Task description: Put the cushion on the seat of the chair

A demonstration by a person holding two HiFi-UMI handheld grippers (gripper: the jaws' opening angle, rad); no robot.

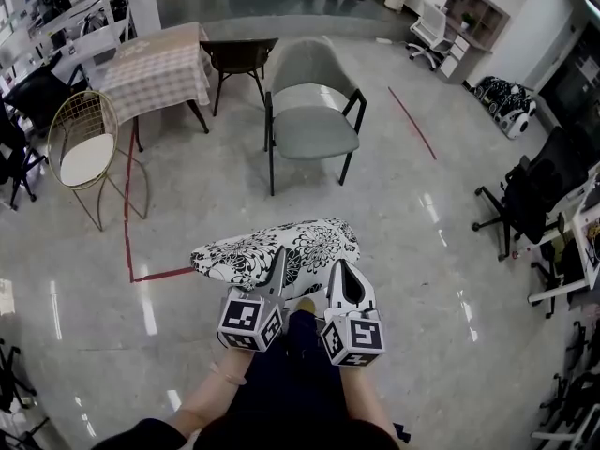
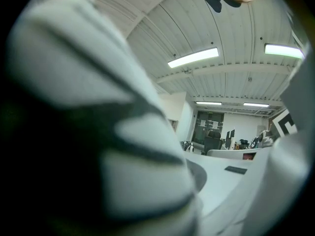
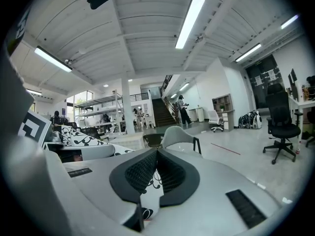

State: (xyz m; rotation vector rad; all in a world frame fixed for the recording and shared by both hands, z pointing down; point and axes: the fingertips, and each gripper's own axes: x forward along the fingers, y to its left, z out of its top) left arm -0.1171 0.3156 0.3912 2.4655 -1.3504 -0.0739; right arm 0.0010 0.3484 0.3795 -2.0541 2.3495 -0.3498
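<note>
**Flowered cushion pinched in both my grippers, short of the grey chair**

The cushion (image 1: 277, 249) is a long, flattish pad in white cloth printed all over with black flowers and curling stems. It hangs in the air in front of me over the pale, shiny floor (image 1: 422, 251), lying crosswise with its near edge toward me. It is well apart from the chair (image 1: 311, 111), which stands ahead of it, facing me: a grey shell back, black legs and arms, and a grey seat (image 1: 314, 131).

My left gripper (image 1: 280, 257) is closed on the cushion's near edge. In the left gripper view the printed cloth (image 2: 123, 146) sits so close to the lens that it blurs and fills the whole left side. My right gripper (image 1: 339, 264) bites the same edge just beside the left one. In the right gripper view its black pads (image 3: 142, 171) meet at the tips (image 3: 157, 154) with a strip of the flowered cloth (image 3: 152, 188) nipped between them, and the chair (image 3: 178, 135) shows beyond.

Both grippers point forward and close to level, side by side, with their marker cubes nearest me and my left forearm (image 1: 211, 394) reaching up from the bottom of the head view.

Further off to the left stand a table with a checked cloth (image 1: 157, 64) and a gold wire chair (image 1: 84, 143)
</note>
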